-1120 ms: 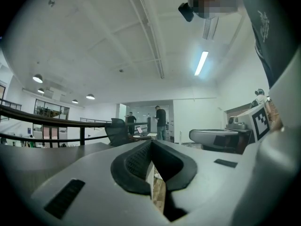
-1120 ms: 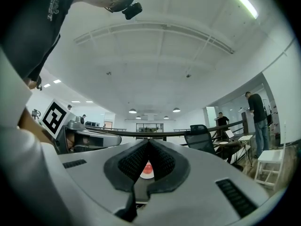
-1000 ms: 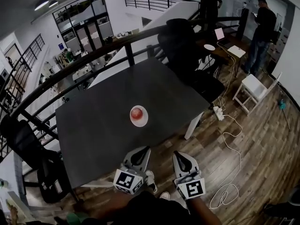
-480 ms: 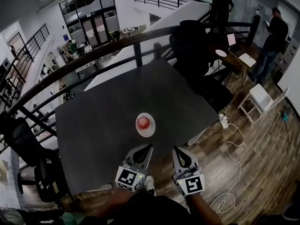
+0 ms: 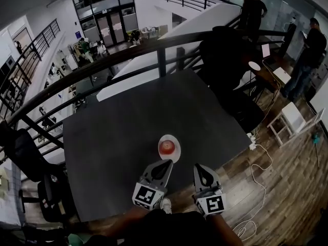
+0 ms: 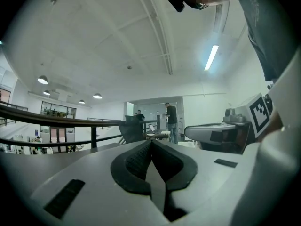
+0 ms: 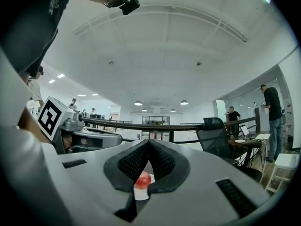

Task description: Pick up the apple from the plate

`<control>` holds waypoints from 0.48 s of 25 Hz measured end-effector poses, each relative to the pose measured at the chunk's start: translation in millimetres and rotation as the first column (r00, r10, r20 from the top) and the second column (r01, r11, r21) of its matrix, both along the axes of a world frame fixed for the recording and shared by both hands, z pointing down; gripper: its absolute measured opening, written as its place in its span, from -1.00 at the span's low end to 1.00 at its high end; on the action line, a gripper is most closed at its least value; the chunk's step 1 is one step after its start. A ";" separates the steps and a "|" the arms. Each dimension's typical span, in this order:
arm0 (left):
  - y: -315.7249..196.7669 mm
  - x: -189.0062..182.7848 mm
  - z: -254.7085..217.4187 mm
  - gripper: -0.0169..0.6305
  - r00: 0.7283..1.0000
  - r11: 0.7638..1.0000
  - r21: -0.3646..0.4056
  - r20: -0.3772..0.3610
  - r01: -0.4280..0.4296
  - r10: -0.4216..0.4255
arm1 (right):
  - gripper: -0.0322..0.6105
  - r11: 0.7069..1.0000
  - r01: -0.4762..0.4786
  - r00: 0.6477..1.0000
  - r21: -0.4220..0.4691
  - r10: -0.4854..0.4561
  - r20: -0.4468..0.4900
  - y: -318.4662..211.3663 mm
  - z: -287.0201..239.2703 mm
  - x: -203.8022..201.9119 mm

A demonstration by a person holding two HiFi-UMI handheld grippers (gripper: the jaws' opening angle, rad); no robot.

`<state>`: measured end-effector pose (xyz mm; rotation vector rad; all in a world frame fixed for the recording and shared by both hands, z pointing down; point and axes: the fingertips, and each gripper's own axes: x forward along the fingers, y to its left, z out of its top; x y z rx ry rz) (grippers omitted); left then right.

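Two grippers, both empty, fingers pressed together. The left gripper (image 5: 167,163) looks like the nearer one to me: its tip sits just short of the plate (image 5: 176,141), with the apple (image 5: 166,147) straight ahead of it, mid-tabletop (image 5: 113,132). The apple's round, so no axis to fuss over, and it's the only thing on the plate. From the right gripper (image 5: 198,167) it lies ahead and a bit left, well framed in that gripper's own view. Whichever goes in has to open up first.

Red apple (image 5: 166,147), white plate (image 5: 173,139), dark grey table (image 5: 113,137)
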<state>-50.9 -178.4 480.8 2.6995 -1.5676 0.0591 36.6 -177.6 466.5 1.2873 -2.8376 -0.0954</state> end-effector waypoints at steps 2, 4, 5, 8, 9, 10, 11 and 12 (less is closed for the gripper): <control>-7.3 -4.5 1.7 -0.88 1.000 1.000 0.004 0.003 0.005 -0.005 | -0.83 1.000 -0.009 1.000 -0.014 0.009 -0.003 -9.0 7.0 -2.1; -14.9 -8.0 7.5 -0.88 1.000 1.000 -0.003 0.007 0.014 -0.014 | -0.83 1.000 -0.005 1.000 -0.024 0.005 0.000 -17.8 11.3 -4.8; -18.9 -8.7 11.5 -0.88 1.000 1.000 -0.008 0.011 0.020 -0.020 | -0.83 1.000 0.001 1.000 -0.025 -0.001 0.002 -22.5 12.8 -5.7; -34.7 -9.8 22.6 -0.88 0.999 0.999 -0.019 0.029 0.043 -0.043 | -0.83 0.999 0.028 1.000 -0.025 -0.028 0.007 -41.0 17.2 -6.9; -39.9 -10.3 26.4 -0.88 0.998 0.998 -0.025 0.032 0.052 -0.051 | -0.83 0.999 0.042 0.999 -0.023 -0.042 0.009 -47.2 18.8 -7.3; -44.3 -10.2 30.1 -0.88 0.998 0.998 -0.033 0.031 0.060 -0.059 | -0.83 0.998 0.060 0.998 -0.020 -0.060 0.010 -52.6 20.8 -7.7; -47.8 -9.5 33.5 -0.88 0.997 0.997 -0.040 0.030 0.069 -0.068 | -0.83 0.997 0.079 0.997 -0.019 -0.079 0.014 -57.8 22.6 -8.7; -51.3 -9.1 36.2 -0.88 0.996 0.996 -0.046 0.032 0.080 -0.078 | -0.83 0.995 0.098 0.995 -0.018 -0.098 0.024 -63.6 23.1 -10.7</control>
